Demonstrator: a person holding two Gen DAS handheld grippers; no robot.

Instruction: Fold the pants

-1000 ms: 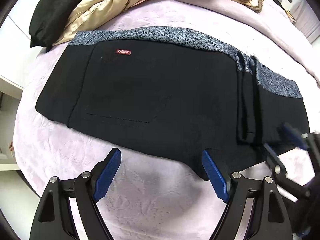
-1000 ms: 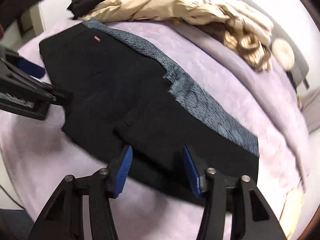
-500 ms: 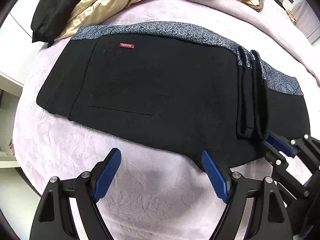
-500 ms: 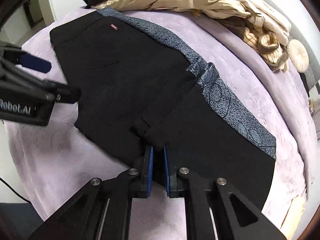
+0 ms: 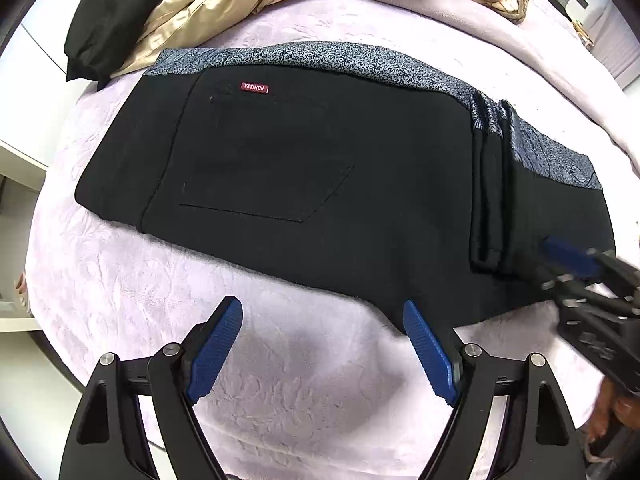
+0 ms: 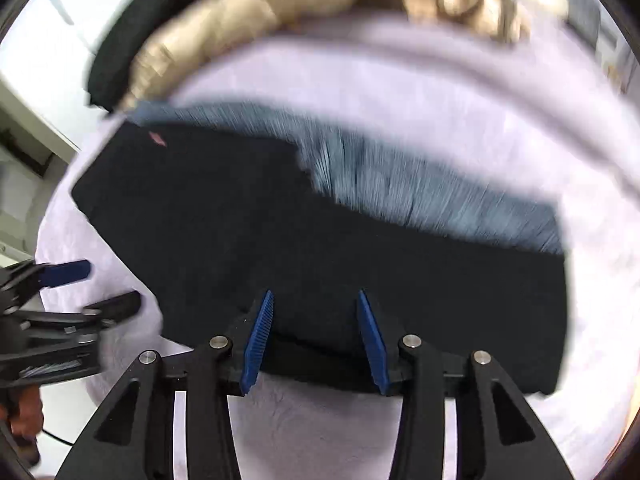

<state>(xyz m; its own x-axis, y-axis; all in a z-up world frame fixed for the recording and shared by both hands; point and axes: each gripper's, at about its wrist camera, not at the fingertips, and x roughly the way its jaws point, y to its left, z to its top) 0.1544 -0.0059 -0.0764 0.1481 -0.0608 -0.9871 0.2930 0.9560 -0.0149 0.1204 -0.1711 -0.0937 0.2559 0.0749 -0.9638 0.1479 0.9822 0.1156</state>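
both jaws open, empty | pants flat on bedspread | red label reads "fashion"

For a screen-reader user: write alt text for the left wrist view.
Black pants with a blue-grey patterned side stripe and a small red label lie flat across a pale lilac bedspread, a narrow pleat of fabric bunched toward their right end. The left gripper hangs open above the near edge; the right gripper is blurred at the right. Beige and black clothes are heaped behind.
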